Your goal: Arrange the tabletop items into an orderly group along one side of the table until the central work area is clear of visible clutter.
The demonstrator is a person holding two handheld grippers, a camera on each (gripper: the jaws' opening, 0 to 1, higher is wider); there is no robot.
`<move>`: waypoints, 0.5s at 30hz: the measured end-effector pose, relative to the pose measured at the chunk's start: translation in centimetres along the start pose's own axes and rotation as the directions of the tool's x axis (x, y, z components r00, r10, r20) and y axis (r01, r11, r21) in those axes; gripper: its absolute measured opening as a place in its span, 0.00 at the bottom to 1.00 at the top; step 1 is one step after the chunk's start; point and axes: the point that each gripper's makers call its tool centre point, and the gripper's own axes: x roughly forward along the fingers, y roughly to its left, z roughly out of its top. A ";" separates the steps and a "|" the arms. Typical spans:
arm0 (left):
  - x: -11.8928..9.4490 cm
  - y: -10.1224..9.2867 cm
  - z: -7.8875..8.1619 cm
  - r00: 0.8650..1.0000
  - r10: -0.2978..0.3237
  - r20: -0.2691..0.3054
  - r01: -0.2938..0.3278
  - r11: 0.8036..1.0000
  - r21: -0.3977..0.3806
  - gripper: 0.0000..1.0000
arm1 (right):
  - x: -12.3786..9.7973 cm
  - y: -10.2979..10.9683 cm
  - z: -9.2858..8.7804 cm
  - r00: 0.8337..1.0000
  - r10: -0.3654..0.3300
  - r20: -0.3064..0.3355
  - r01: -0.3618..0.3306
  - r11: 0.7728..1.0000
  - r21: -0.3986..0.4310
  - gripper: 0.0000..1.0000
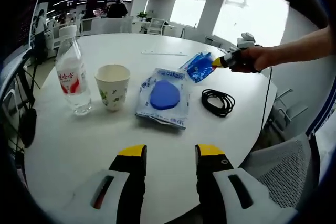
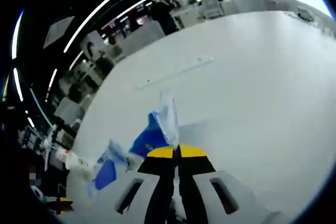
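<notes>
On the round white table (image 1: pixel 68 150) a water bottle (image 1: pixel 72 80) with a red label, a paper cup (image 1: pixel 113 86), a large clear packet with a blue pad (image 1: pixel 164 97) and a coiled black cable (image 1: pixel 218 102) lie roughly in a row. My left gripper (image 1: pixel 170 153) hovers open over the near edge, with nothing between its fingers. At the far right my right gripper (image 1: pixel 223 61) is shut on a small blue packet (image 1: pixel 199 66), lifted just above the table. In the right gripper view the small blue packet (image 2: pixel 160 124) sticks up from my shut right gripper (image 2: pixel 177 153). The large packet (image 2: pixel 107 169) and the cup (image 2: pixel 79 162) lie to its lower left.
A thin white strip (image 1: pixel 164 53) lies flat near the table's far side, also seen as the white strip (image 2: pixel 176 73). A grey mesh chair (image 1: pixel 283 171) stands at the table's right edge. A person's arm (image 1: pixel 294 51) reaches in from the right. Desks and chairs fill the office behind.
</notes>
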 end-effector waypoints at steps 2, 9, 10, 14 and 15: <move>0.2 -0.3 0.0 1.000 -0.005 -0.005 0.005 1.000 0.003 0.36 | -0.5 -0.7 -0.3 1.000 -0.010 -0.002 0.010 1.000 0.004 0.00; 0.9 -1.2 0.1 1.000 -0.021 -0.019 0.021 1.000 0.015 0.36 | -1.9 -2.5 -1.2 1.000 -0.031 -0.004 0.031 0.999 0.034 0.00; 1.0 -1.3 0.0 1.000 -0.023 -0.020 0.023 1.000 0.017 0.36 | -2.0 -2.7 -1.3 0.999 -0.034 -0.005 0.034 0.999 0.037 0.00; 1.2 -1.5 0.0 0.999 -0.026 -0.026 0.027 0.999 0.019 0.36 | -2.3 -3.3 -1.6 0.999 -0.039 -0.007 0.040 0.998 0.044 0.00; 1.2 -1.6 -0.1 0.999 -0.027 -0.027 0.027 0.999 0.019 0.36 | -2.3 -3.4 -1.6 0.999 -0.039 -0.010 0.039 0.998 0.045 0.00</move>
